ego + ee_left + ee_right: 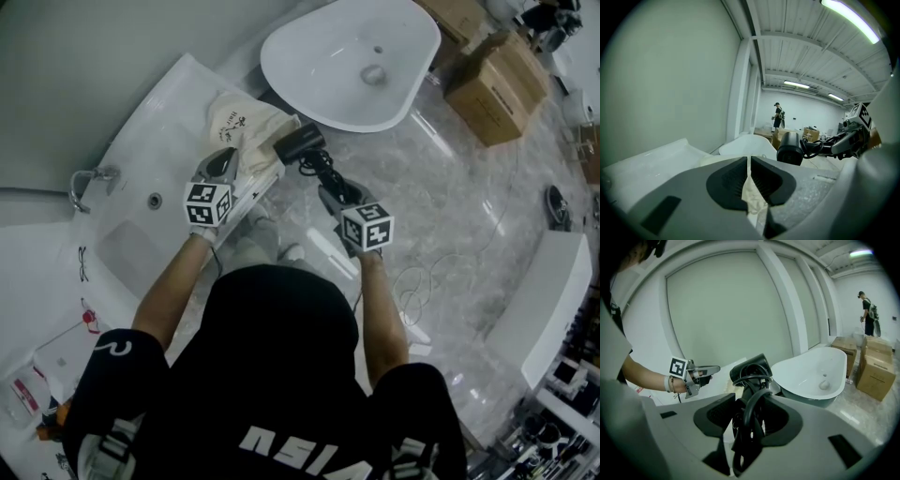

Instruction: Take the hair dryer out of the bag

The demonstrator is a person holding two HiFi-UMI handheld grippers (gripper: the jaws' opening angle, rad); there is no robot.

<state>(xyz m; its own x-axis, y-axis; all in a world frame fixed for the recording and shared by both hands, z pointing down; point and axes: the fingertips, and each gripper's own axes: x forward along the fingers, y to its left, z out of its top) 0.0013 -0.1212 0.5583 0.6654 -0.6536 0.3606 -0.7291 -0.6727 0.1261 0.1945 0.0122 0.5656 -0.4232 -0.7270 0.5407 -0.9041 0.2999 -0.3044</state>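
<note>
The black hair dryer (300, 143) is outside the cream cloth bag (239, 124), just right of it. My right gripper (331, 194) is shut on its handle, which has the black cord wound round it. In the right gripper view the dryer's head (751, 367) sticks up past the jaws of the right gripper (749, 416). My left gripper (222, 161) is shut on the bag's edge, and cream cloth (751, 190) is pinched in the left gripper (749, 173). The left gripper view also shows the dryer (789, 147) and the right gripper (851, 138) beyond.
The bag lies on the rim of a white rectangular tub (141, 159) with a chrome tap (87, 180). An oval white bathtub (356, 61) stands behind. Cardboard boxes (495, 82) sit far right. A thin cable (422, 281) lies on the marble floor. A person (778, 116) stands far off.
</note>
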